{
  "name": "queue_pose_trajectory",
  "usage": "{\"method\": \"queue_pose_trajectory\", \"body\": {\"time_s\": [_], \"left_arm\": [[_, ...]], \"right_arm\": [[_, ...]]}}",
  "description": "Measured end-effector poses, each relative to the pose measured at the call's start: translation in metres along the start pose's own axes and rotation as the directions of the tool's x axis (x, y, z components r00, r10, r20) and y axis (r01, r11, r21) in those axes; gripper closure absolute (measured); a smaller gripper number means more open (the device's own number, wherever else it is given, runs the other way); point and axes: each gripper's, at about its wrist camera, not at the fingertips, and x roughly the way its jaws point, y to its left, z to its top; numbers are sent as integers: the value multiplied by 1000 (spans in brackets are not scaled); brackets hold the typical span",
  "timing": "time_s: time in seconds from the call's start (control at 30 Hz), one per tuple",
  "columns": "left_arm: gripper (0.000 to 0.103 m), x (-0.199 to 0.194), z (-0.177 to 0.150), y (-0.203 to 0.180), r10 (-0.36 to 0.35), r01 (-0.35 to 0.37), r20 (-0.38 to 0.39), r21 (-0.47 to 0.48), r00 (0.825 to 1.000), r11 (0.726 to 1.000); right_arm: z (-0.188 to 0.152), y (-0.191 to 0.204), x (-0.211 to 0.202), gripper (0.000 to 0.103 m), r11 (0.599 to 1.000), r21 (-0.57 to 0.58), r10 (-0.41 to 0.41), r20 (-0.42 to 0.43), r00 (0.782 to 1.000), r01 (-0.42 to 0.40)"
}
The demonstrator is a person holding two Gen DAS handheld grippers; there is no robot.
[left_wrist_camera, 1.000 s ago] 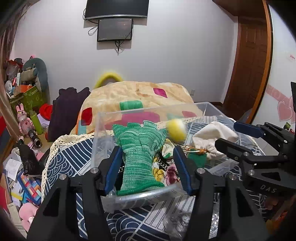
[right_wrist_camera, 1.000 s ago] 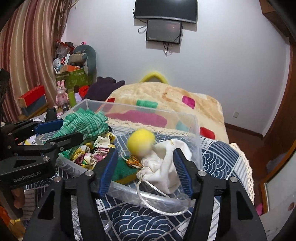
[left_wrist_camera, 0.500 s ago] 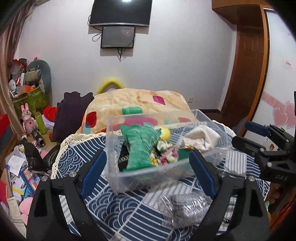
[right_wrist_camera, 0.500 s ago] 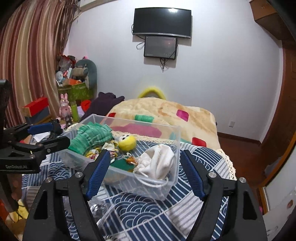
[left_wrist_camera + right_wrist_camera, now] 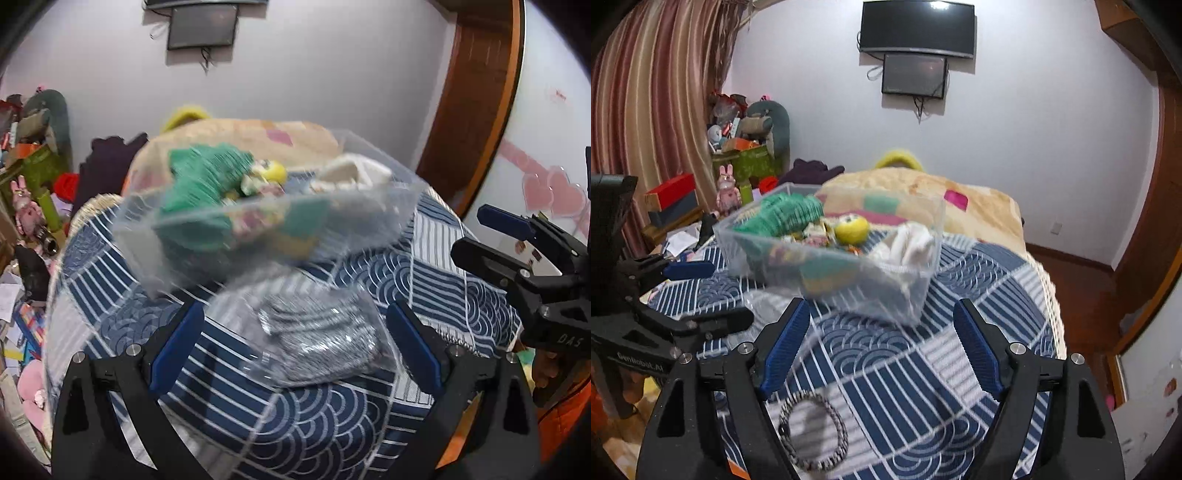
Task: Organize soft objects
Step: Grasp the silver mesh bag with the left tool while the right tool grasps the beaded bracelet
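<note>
Sorting partly done | bin holds glove, ball, pouch | bagged item, hair tie still on worktop | left gripper spread wide, just opened, astride the bagged item, pads clear | right gripper released, empty

Left claw jaws just widened, empty, right claw spread, empty

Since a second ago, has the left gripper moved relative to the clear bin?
Yes. The left gripper, jaws just opening and empty, has drawn back from the clear bin on the tablecloth.

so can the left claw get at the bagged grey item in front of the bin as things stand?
Probably yes. The left claw is open, empty, and the bagged grey item lies between its fingers on the cloth, with the clear bin behind it.
</note>
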Motion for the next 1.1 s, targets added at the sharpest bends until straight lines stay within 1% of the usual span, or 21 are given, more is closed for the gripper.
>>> {"method": "queue_pose_trajectory", "body": {"time_s": [0.17,0.23,0.3,0.33,0.37,0.43,0.47,0.57,0.73,0.83,0.93,1.03,1.1], "left_arm": [[3,28,-7,0,-40,37,-78,-39,996,999],[5,33,-11,0,-76,71,-89,-62,993,996],[14,29,-14,-1,-75,72,-60,-55,995,996],[27,28,-15,-2,-86,84,-58,-41,995,996],[33,26,-16,-2,-85,84,-55,-33,995,996],[42,20,-18,-4,-89,88,-41,-24,995,996],[44,18,-20,-3,-84,83,-35,-21,996,996],[46,11,-23,-1,-64,64,-15,-26,998,998],[47,-2,-32,10,-31,31,3,-62,1000,998],[47,-15,-39,21,-32,33,12,-93,999,995],[47,-19,-44,23,-30,31,17,-110,999,993],[47,-20,-47,23,-28,29,16,-114,999,993],[47,-20,-49,21,-21,23,16,-110,1000,994]], "right_arm": [[-11,-7,1,25,1000,28,13,-31,999,-12],[-14,-8,1,25,999,36,18,-38,999,-16],[-18,-8,-1,25,999,43,24,-43,999,-22],[-19,-8,-1,25,999,44,26,-45,999,-24],[-21,-8,-1,25,999,45,27,-48,998,-25],[-24,-6,-2,25,998,48,33,-54,998,-31],[-26,-5,-1,25,998,50,39,-60,997,-36],[-30,-1,1,25,997,59,63,-79,995,-59],[-39,9,1,25,994,61,91,-102,991,-86],[-45,16,7,25,993,58,107,-127,986,-100],[-50,24,14,26,992,44,124,-156,980,-119],[-54,30,20,45,989,31,145,-185,972,-142],[-56,34,19,53,992,5,124,-179,976,-125]]}}
